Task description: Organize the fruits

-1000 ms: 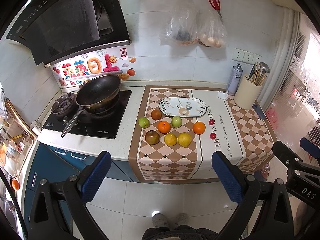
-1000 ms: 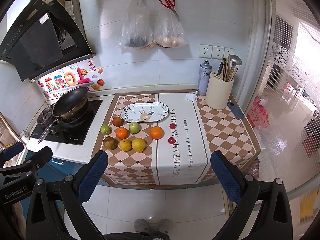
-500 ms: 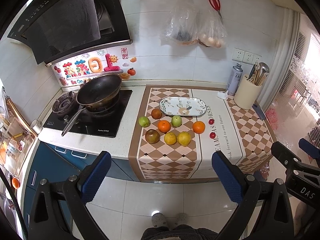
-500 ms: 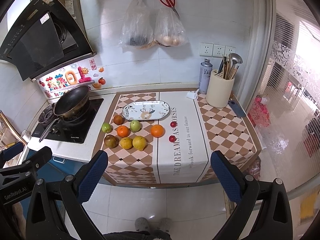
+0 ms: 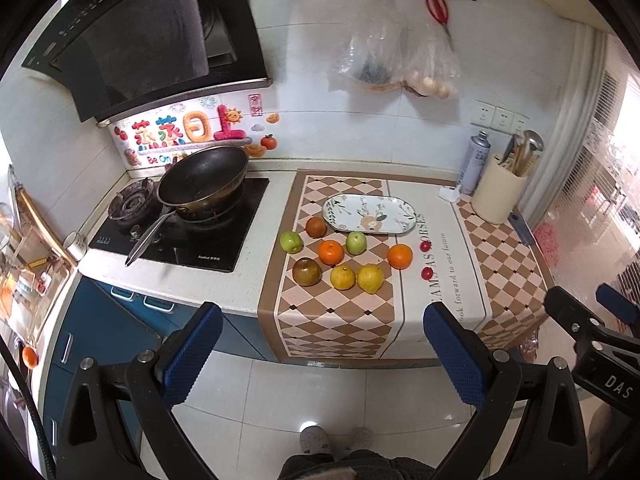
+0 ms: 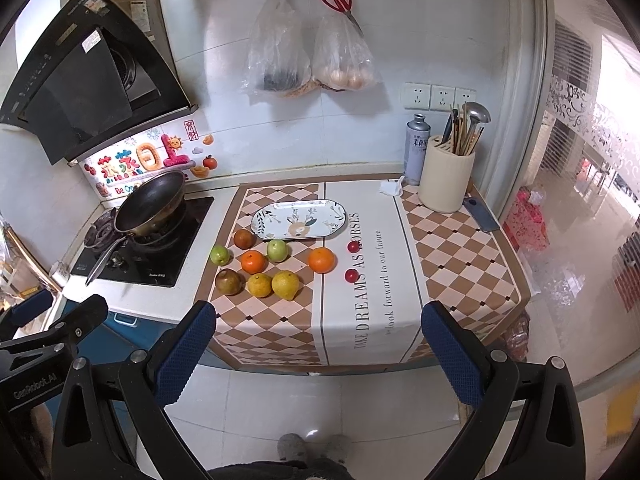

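Observation:
Several fruits lie on a checked cloth [image 5: 332, 316] on the counter: two green apples [image 5: 291, 241], two oranges [image 5: 399, 256], two yellow citrus [image 5: 370, 278], two brown fruits [image 5: 307, 271] and two small red fruits [image 5: 426, 273]. An empty oval patterned plate [image 5: 370, 219] sits just behind them; it also shows in the right wrist view [image 6: 299, 219]. My left gripper [image 5: 320, 352] and my right gripper [image 6: 316, 352] are both open and empty, held above the floor in front of the counter, well short of the fruits [image 6: 286, 285].
A wok [image 5: 202, 180] sits on the stove at the left. A utensil holder [image 6: 446, 182] and a spray can [image 6: 416, 148] stand at the back right. Plastic bags [image 6: 310, 60] and red scissors hang on the wall. A window is on the right.
Both grippers have drifted slightly closer to the counter; the fruits and plate look a little larger. Nothing on the counter has moved.

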Action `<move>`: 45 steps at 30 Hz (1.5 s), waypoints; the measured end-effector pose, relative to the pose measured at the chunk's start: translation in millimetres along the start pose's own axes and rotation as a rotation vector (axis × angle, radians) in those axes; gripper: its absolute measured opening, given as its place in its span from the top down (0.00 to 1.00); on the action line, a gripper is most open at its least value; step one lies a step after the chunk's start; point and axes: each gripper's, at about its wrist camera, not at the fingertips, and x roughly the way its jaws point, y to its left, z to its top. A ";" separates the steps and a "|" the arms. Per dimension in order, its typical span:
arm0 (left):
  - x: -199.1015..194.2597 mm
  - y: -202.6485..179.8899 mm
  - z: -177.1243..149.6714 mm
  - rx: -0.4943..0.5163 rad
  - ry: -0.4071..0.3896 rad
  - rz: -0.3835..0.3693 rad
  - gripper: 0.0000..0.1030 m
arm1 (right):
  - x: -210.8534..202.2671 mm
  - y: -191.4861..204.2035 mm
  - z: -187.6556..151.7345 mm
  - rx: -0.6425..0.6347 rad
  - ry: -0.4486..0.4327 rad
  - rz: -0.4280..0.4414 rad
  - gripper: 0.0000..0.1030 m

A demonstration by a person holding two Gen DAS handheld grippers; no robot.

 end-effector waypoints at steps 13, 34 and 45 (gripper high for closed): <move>125.1 43.7 18.6 -0.092 0.100 0.217 0.00 | 153.5 -10.4 7.1 0.089 0.210 0.102 0.00; 508.8 117.5 105.7 -0.140 0.724 -0.118 0.12 | 453.2 -9.0 56.5 0.328 0.525 -0.105 0.00; 570.7 100.4 85.8 -0.164 0.872 -0.198 0.42 | 512.1 -31.3 45.9 0.453 0.629 -0.141 0.01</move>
